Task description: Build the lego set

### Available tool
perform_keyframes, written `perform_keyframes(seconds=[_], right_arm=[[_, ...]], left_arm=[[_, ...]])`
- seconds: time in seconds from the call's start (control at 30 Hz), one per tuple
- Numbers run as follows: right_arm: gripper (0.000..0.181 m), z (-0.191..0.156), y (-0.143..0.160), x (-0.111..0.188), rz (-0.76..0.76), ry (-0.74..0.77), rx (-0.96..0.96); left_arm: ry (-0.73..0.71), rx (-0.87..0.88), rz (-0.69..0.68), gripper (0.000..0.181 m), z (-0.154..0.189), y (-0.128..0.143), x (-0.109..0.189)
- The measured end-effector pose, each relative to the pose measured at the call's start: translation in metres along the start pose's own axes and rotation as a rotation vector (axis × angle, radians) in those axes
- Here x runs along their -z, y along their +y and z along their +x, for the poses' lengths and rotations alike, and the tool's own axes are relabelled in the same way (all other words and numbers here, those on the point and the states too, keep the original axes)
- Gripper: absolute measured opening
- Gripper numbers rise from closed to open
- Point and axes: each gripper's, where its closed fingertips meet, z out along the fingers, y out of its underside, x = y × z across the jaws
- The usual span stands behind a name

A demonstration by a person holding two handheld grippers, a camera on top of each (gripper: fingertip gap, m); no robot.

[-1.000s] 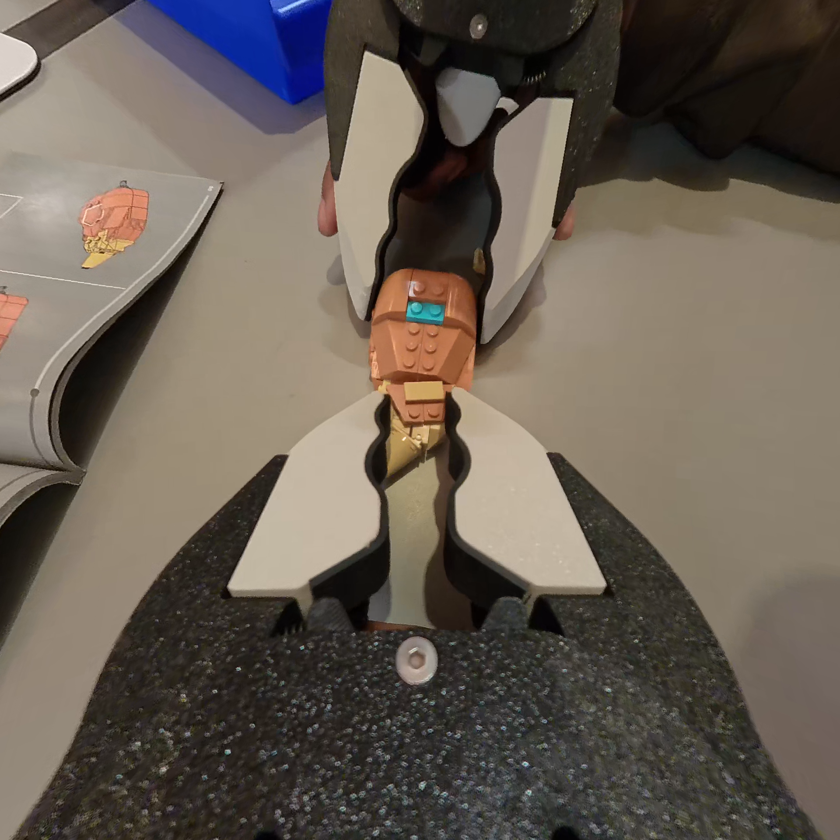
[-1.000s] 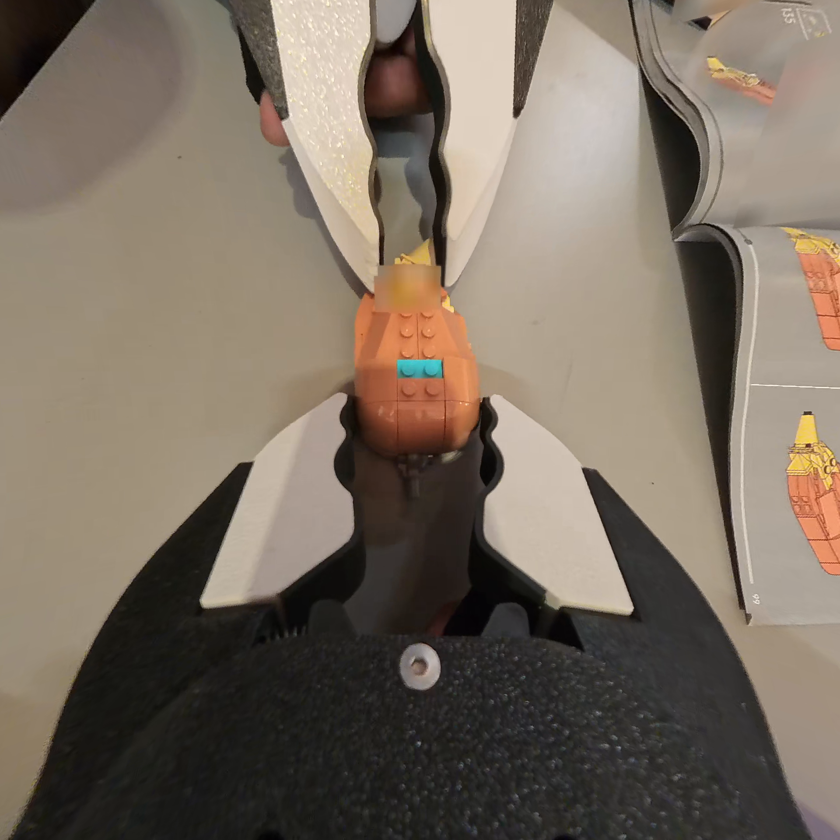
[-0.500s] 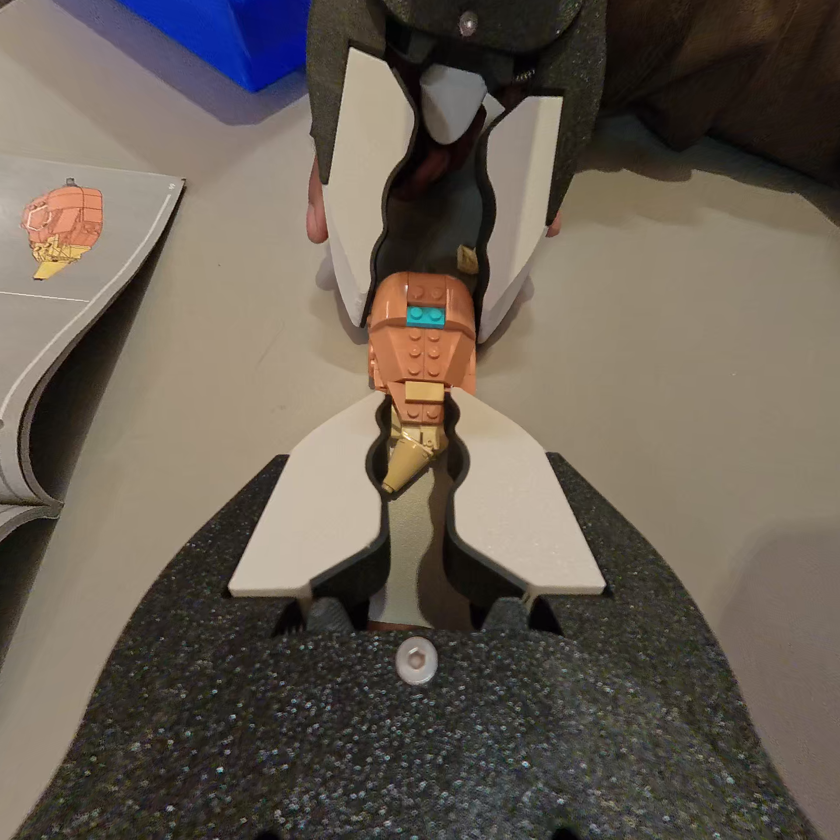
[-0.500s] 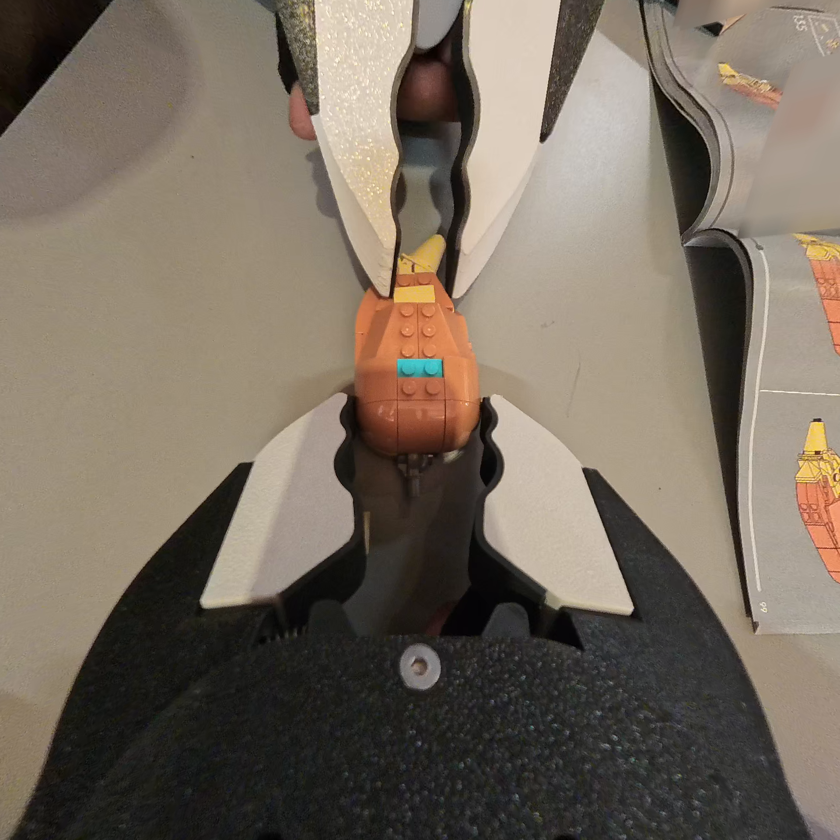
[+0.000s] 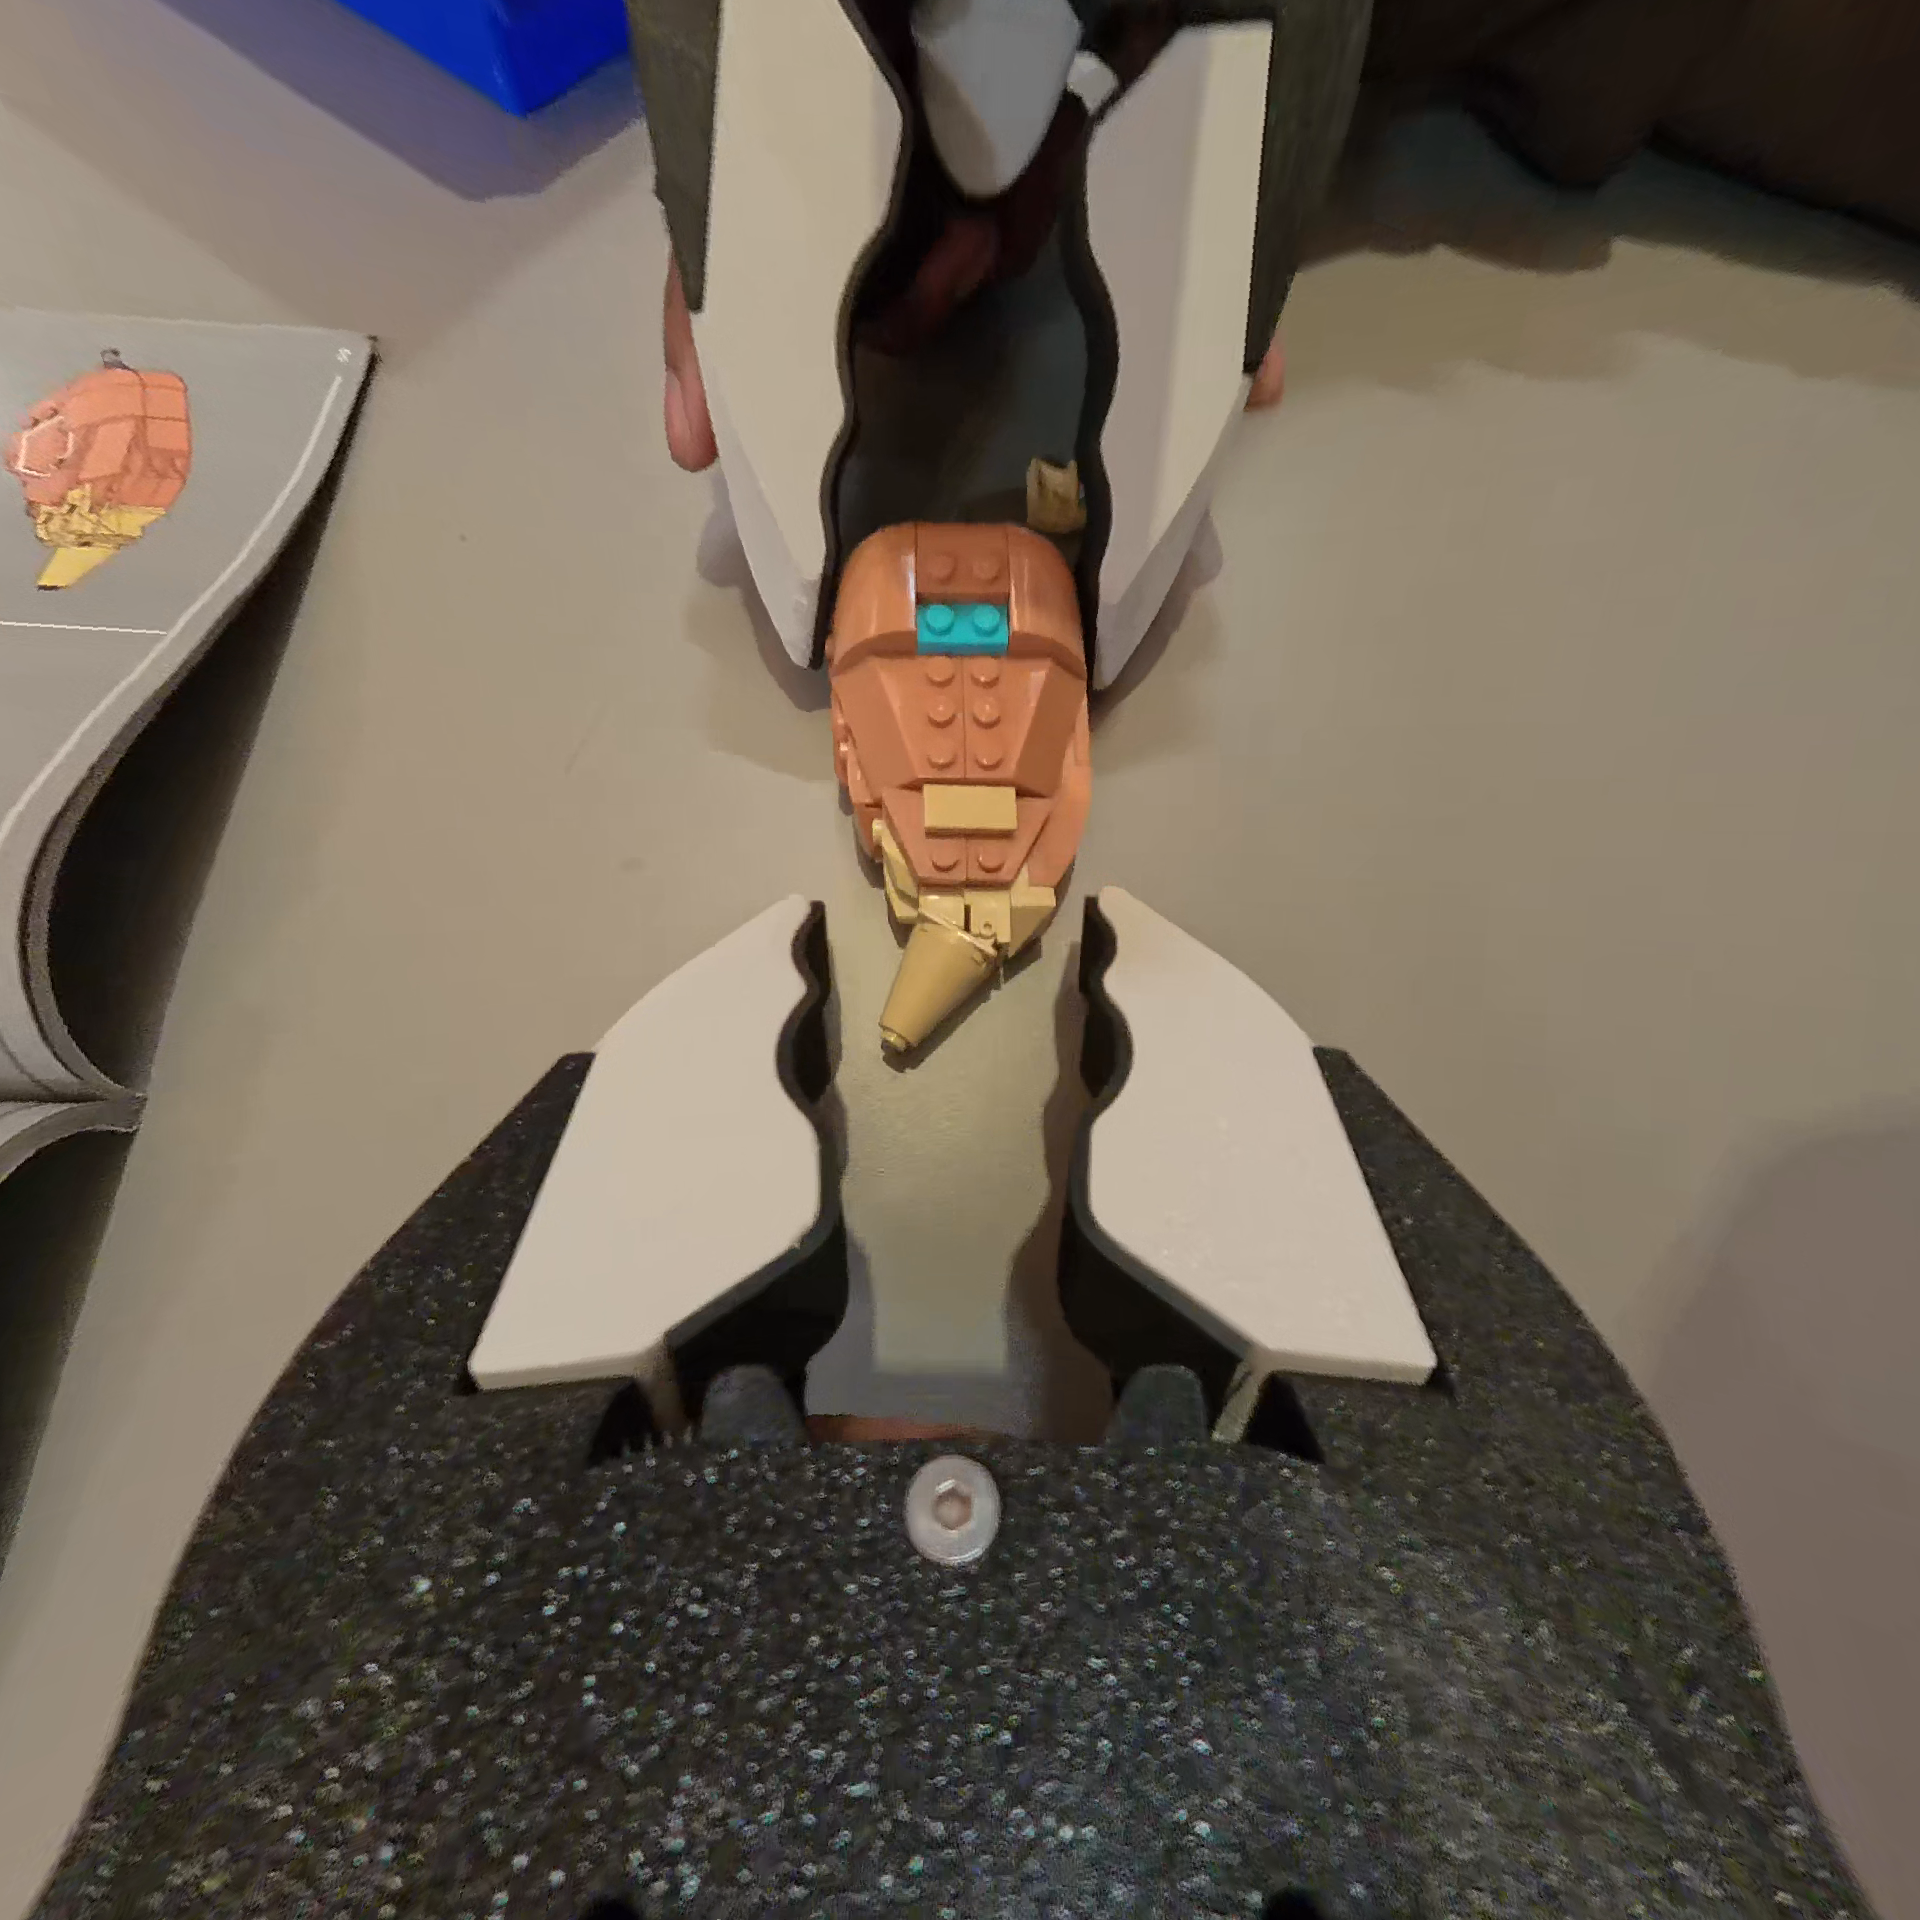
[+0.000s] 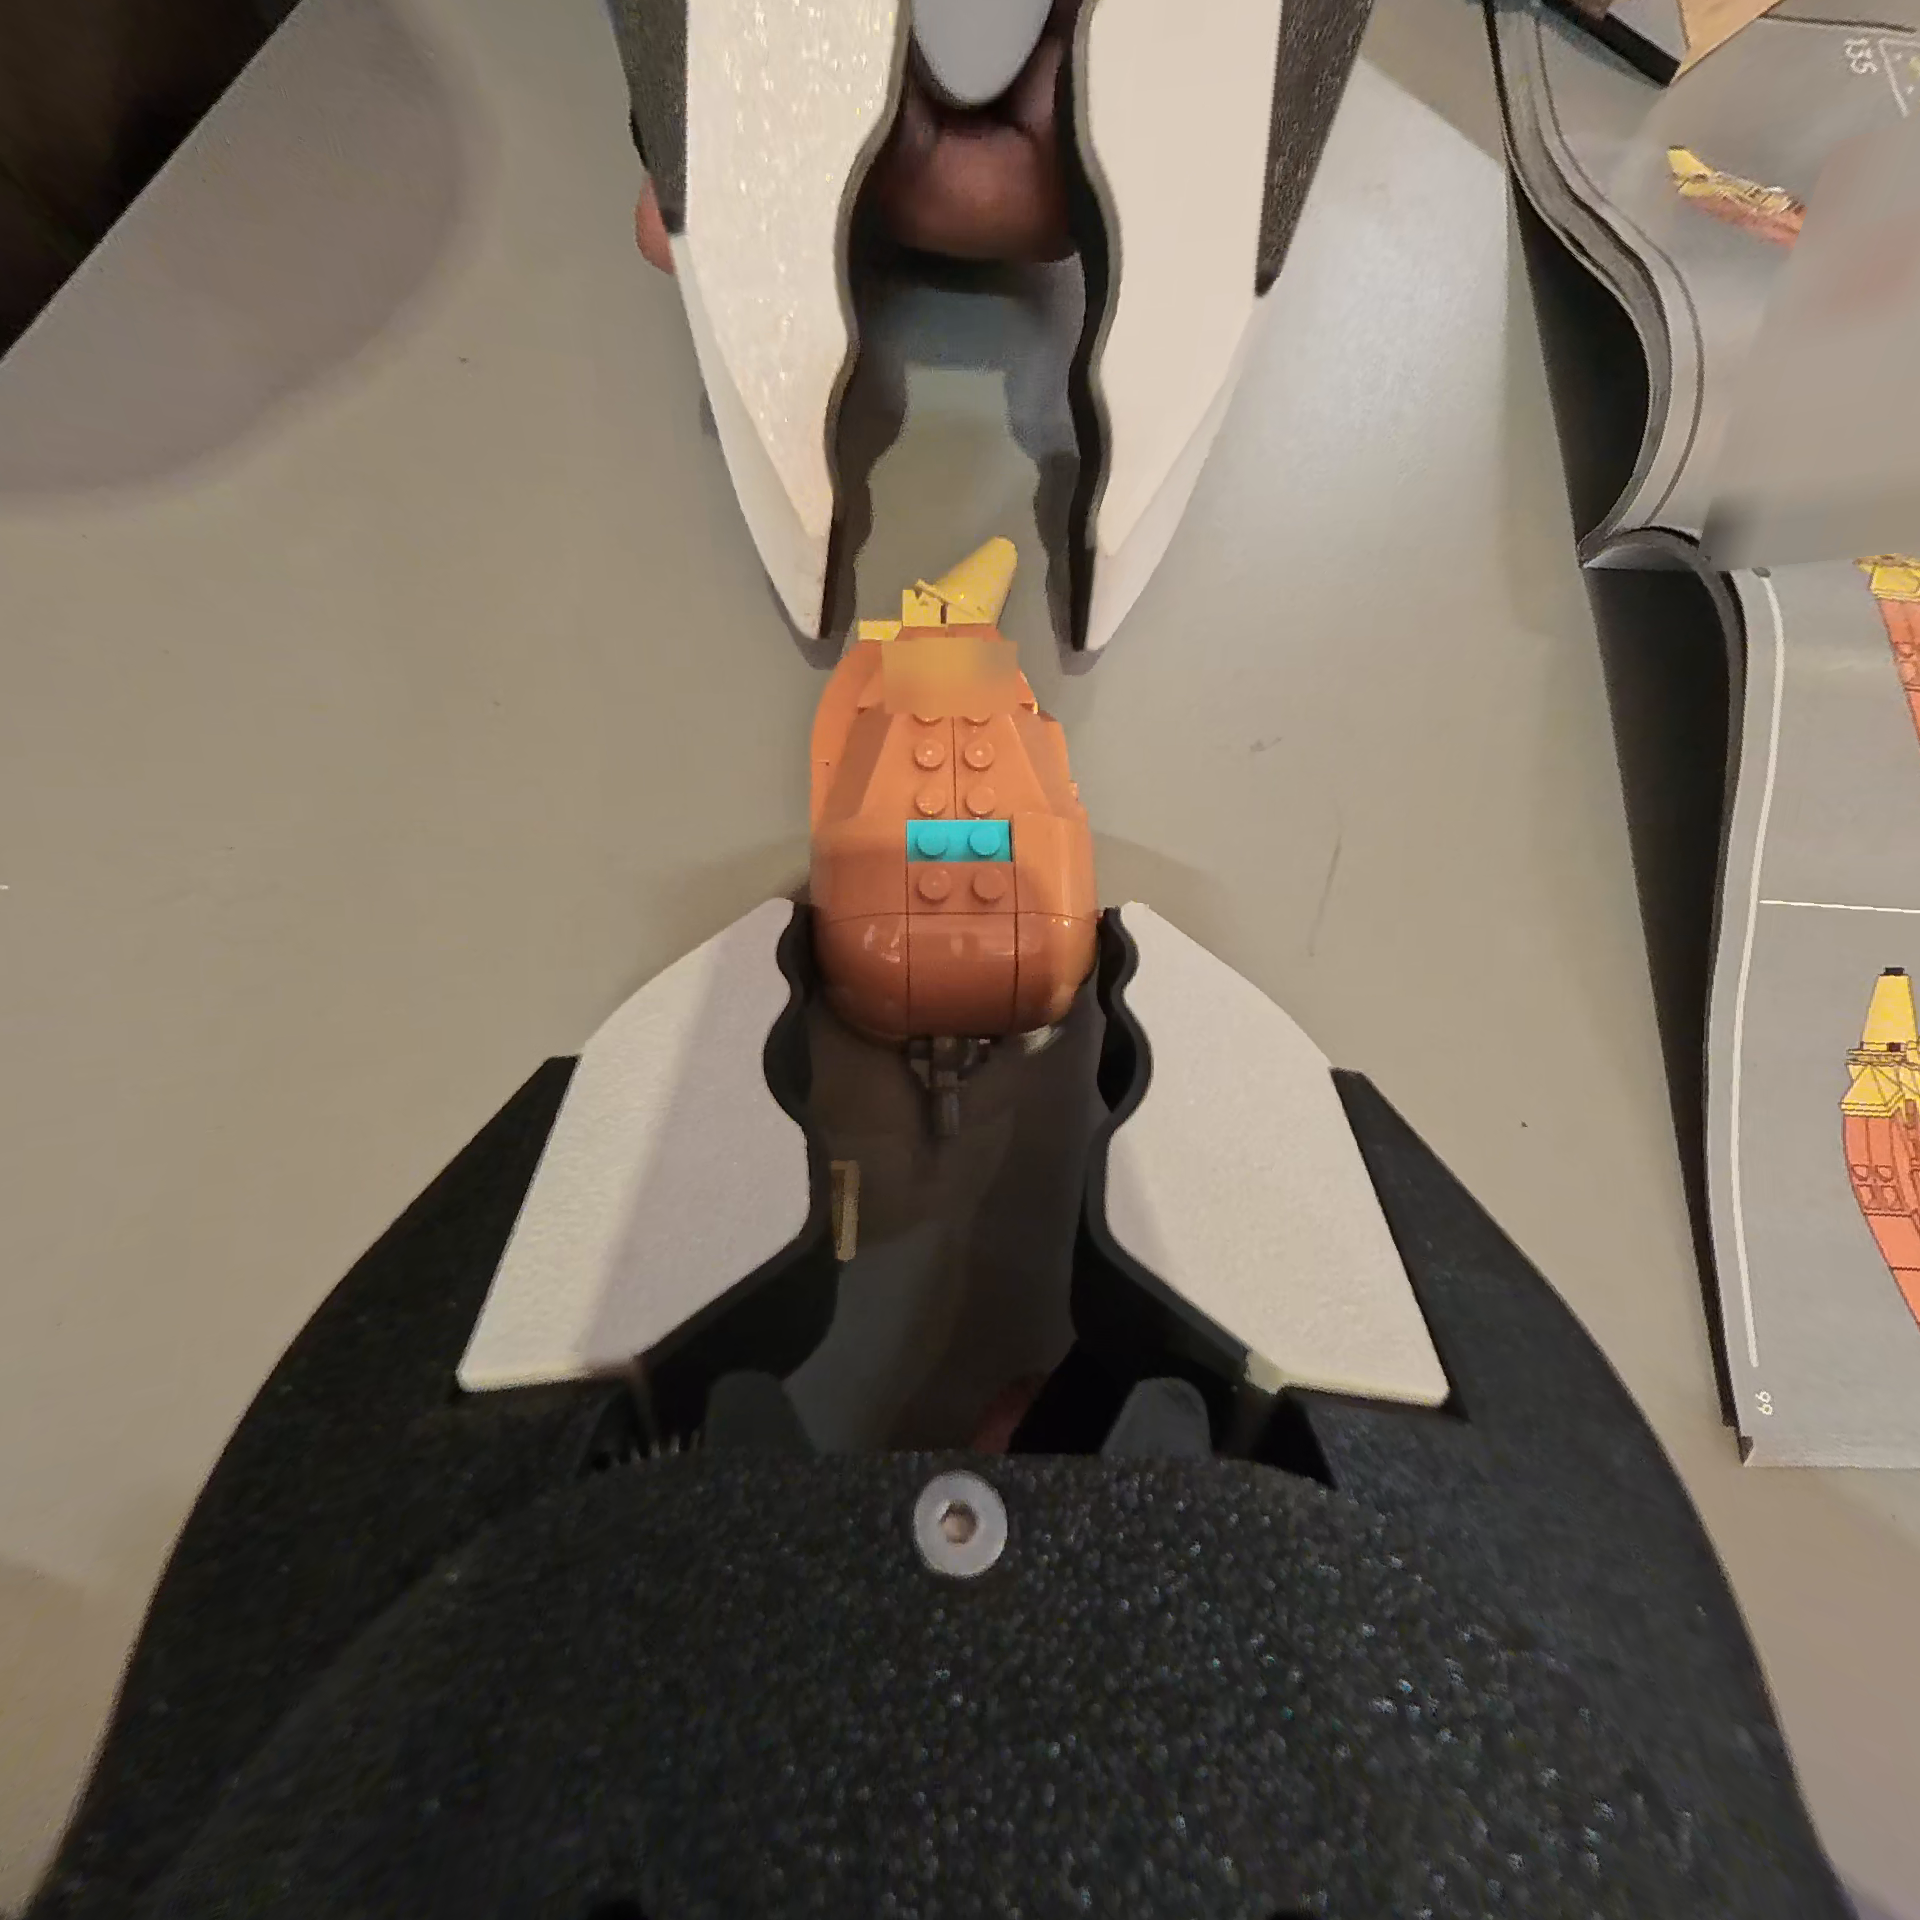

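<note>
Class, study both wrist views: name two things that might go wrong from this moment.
1. Only the right gripper grips the orange lego model's rounded end; held so far back, it may pivot or slip.
2. The left gripper is open near the tan cone; closing carelessly might knock that small piece off.

Blue bin [image 5: 499, 52] cropped; small tan piece [image 5: 1055, 497], perhaps lego.

lego model [image 6: 951, 883]: glossy plastic | left gripper [image 5: 948, 914]: matt, grainy black body | booklet [image 5: 156, 644]: paper
</note>
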Motion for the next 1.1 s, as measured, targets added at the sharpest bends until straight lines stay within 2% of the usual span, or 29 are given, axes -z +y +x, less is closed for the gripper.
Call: perform_keyframes(seconds=[0.03, 0.2, 0.57, 0.7, 0.83, 1.1], right_arm=[[0.054, -0.001, 0.0, 0.0, 0.001, -0.004, 0.001], [0.06, -0.002, 0.001, -0.001, -0.007, -0.007, 0.001], [0.078, -0.003, -0.003, -0.009, -0.039, 0.08, -0.042], [0.075, -0.004, -0.005, -0.012, -0.046, 0.088, -0.075], [0.059, -0.001, -0.006, -0.013, -0.042, 0.094, -0.088], [0.057, 0.001, -0.005, -0.01, -0.028, 0.094, -0.097]], left_arm=[[-0.003, -0.011, -0.013, 0.047, 0.001, 0.001, -0.002], [-0.017, -0.043, -0.067, 0.047, 0.002, 0.006, -0.01], [-0.032, -0.044, -0.065, 0.044, 0.0, 0.004, -0.012], [-0.024, -0.046, -0.063, 0.042, 0.001, 0.004, -0.012], [-0.016, -0.044, -0.06, 0.042, 0.002, 0.004, -0.011], [0.007, 0.025, 0.007, 0.046, 0.003, 0.002, 0.001]])
